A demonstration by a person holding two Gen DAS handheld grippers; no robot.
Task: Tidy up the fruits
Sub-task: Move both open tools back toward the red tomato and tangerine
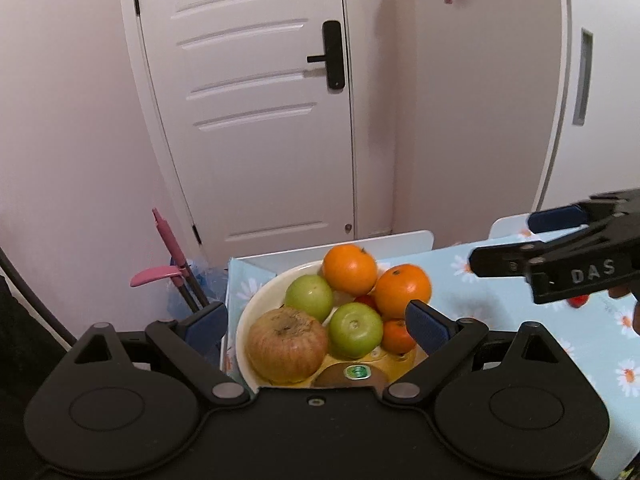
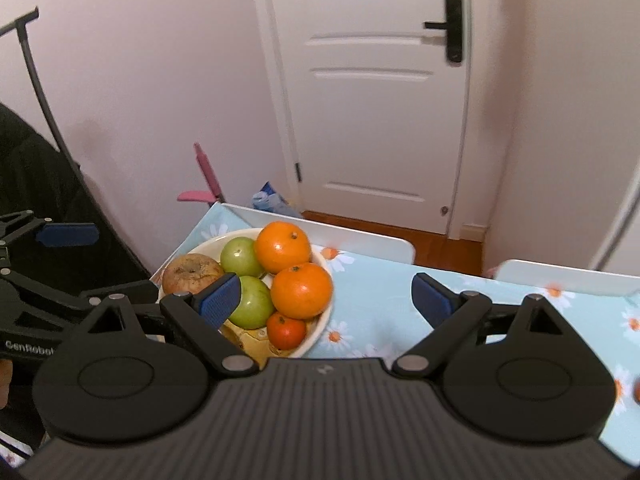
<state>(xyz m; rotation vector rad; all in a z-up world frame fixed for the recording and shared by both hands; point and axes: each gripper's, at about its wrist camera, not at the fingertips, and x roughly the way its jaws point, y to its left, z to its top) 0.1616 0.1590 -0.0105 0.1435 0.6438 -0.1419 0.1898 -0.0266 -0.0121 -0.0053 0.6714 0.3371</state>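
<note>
Fruit bowl [image 2: 318,330] near table edge [image 2: 182,250]

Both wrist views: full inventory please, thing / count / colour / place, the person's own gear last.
bowl: 1, cream, on the table's left end
oranges: 2 large, orange, far right side of the bowl
small orange: 1, deep orange, near right edge of the bowl
green apples: 2, green, middle of the bowl
brownish apple: 1, wrinkled, left side of the bowl
kiwi: 1, brown, green sticker, near edge of the bowl
tablecloth: 1, light blue with daisies, covering the table
door: 1, white, black handle, behind
dustpan: 1, pink, on the floor by the door
left tongs: open, empty, over the bowl
right tongs: open, empty, beside the bowl
</note>
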